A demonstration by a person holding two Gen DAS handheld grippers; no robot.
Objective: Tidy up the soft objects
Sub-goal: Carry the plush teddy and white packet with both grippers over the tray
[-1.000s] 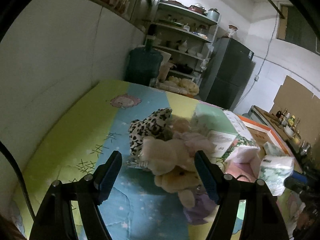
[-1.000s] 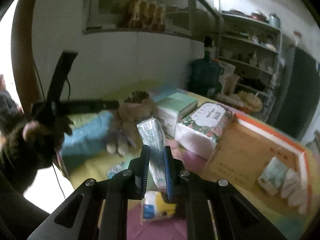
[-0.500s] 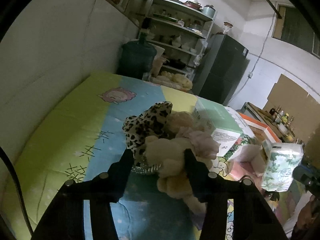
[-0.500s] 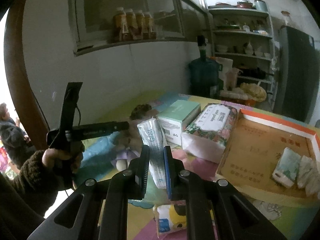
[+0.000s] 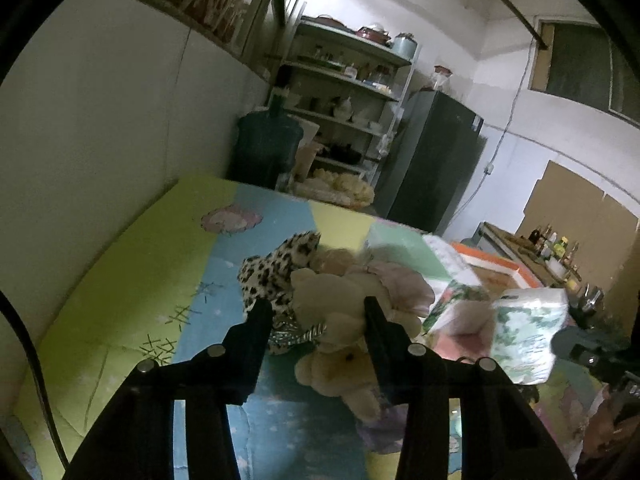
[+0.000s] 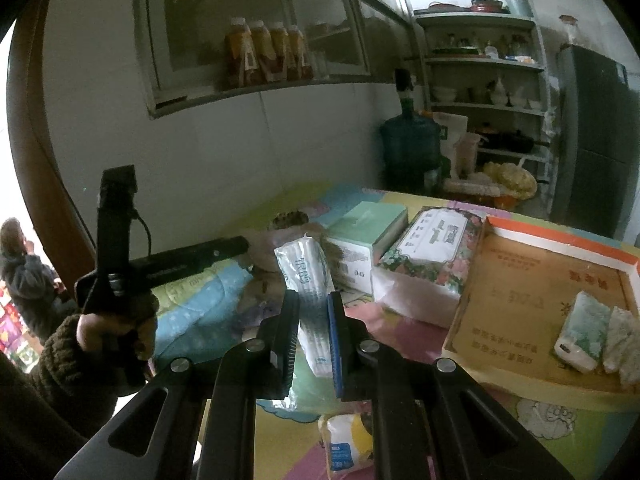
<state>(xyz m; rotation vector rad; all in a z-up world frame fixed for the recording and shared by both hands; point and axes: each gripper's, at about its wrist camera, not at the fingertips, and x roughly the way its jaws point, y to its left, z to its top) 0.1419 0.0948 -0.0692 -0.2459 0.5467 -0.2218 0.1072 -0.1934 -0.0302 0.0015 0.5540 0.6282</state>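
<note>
- Worktop [image 5: 120, 280]: covered by a cartoon-print mat in yellow-green, blue and pink; all items below are carried on it.
- Cardboard tray [image 6: 532, 292]: orange-and-white rim, seen to the right of the right fingers; two small tissue packs [image 6: 580, 334] are lain in its near right corner.
- Floral tissue pack [image 6: 430, 256]: seen just ahead and right of the right fingers, touching the tray's left wall.
- Mint-green box [image 6: 370, 232]: set just beyond the floral pack, ahead of the right fingers.
- Plush toy pile [image 5: 340, 312]: found between and just ahead of the left fingers; a leopard-print toy [image 5: 276, 268] is at its far left, a cream bear [image 5: 340, 364] nearest, a pale pink toy [image 5: 400, 288] to the right.
- Left gripper [image 5: 318, 316]: fingers are drawn in on either side of the cream plush, with the right finger pressed against it; a full pinch cannot be confirmed.
- Right gripper [image 6: 313, 322]: fingers are pressed onto a white tissue pack [image 6: 306, 276], which is held upright and lifted above the worktop; from the left wrist the same pack is seen to the right of the left fingers.
- Yellow-and-white packet [image 6: 344, 440]: lain on the worktop below the right fingers.
</note>
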